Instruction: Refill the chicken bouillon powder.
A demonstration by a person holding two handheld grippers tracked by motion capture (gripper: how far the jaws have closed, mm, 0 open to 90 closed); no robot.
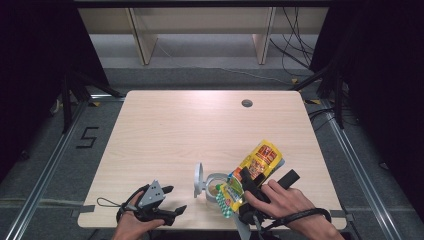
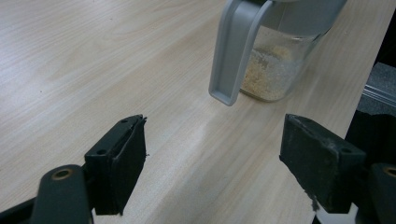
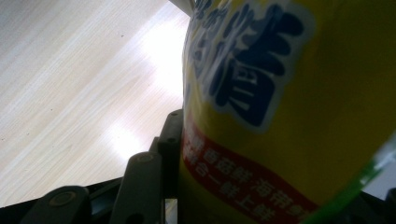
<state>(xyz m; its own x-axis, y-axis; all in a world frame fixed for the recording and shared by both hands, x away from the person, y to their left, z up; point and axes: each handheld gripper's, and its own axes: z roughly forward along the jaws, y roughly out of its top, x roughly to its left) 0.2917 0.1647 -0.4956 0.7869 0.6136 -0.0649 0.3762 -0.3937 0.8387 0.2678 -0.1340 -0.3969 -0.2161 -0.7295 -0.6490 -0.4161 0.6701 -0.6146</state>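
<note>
- The left gripper (image 1: 172, 199) rests at the near left edge of the pale wooden tabletop (image 1: 165, 130), its jaws standing wide apart with nothing between them.
- The right gripper (image 1: 248, 186), near right, is clamped on a yellow printed plastic seasoning pouch (image 1: 252, 172); in the right gripper view a black jaw presses flat against the pouch's side, so the jaws stand partly closed around its bulk.
- The pouch is tilted with its lower, green-checked end (image 1: 227, 200) over the mouth of a small clear glass jar (image 1: 216, 186) with a grey plastic collar, just left of the right gripper.
- The jar's grey flip lid (image 1: 198, 180) stands open on its left side; the left gripper view shows a shallow layer of pale yellow granules (image 2: 271, 70) at the jar's bottom, well short of full.
- To pour well, I judge the pouch's opening should stay centred over the jar mouth, tipped gradually so the granules do not spill onto the tabletop.
- Steadying the jar with the left gripper would probably help.
</note>
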